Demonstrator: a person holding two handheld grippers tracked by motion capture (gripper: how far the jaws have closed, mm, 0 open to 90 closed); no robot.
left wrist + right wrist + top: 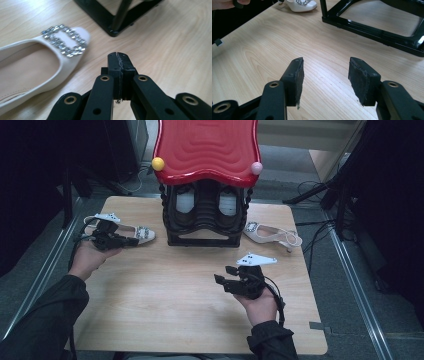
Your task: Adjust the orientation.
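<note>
Nearby, black rack (pixel 202 227) flanks shoe (pixel 131 233).

No text, label, brand, number or sign can be read anywhere in these pictures.
</note>
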